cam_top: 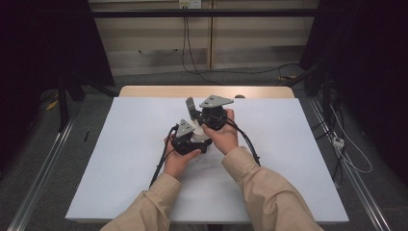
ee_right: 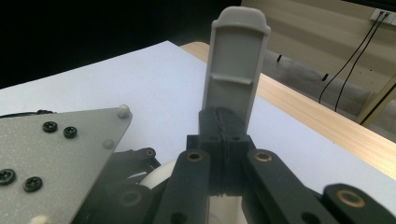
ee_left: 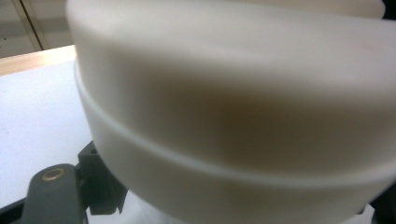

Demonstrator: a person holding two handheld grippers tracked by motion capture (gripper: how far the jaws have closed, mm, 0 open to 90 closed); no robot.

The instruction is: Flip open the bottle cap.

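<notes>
Both hands meet at the middle of the white mat (cam_top: 120, 159). My left gripper (cam_top: 198, 143) is shut on a white round container (ee_left: 233, 102) with a raised ring around its wall. One of its dark fingers (ee_left: 51, 198) shows at the container's lower left. My right gripper (ee_right: 225, 128) is shut on the lower end of a flat grey plastic piece (ee_right: 236, 70) with a rounded top, and holds it upright. In the high view that grey piece (cam_top: 191, 107) stands just behind the left gripper. The container's base and contents are hidden.
The wooden table edge (cam_top: 207, 91) runs along the back of the mat. Black cables (cam_top: 248, 139) trail from the grippers toward the person. Metal rails (cam_top: 38, 178) flank the table, and dark curtains hang on both sides. The left gripper's grey plate (ee_right: 51, 149) lies close under the right gripper.
</notes>
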